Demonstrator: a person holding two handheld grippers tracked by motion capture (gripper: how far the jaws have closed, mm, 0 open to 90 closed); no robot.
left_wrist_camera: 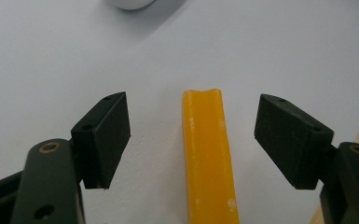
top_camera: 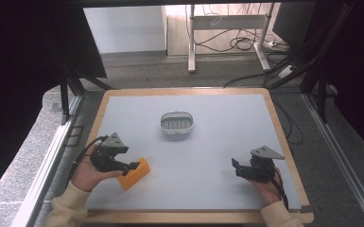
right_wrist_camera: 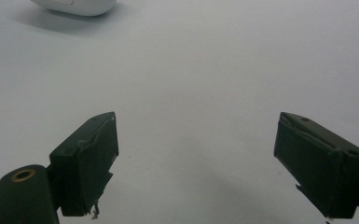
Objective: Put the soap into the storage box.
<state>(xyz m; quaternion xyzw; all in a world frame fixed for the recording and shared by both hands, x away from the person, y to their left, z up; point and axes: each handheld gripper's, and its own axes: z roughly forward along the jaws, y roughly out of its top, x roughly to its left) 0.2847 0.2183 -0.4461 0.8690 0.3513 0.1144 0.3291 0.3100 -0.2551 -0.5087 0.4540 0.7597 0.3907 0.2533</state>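
An orange-yellow block lies on the table near its front left. In the left gripper view the block runs lengthwise between the two black jaws, which stand wide apart on either side without touching it. My left gripper is open around the block. My right gripper hovers open over bare table at the front right, with nothing between its fingers. A small white oval basket sits in the middle of the table; its edge peeks in at the top of the left gripper view.
The table is a pale grey mat with a wooden border. Black frame posts stand at both sides. Beyond the far edge are a desk's legs and cables on the floor.
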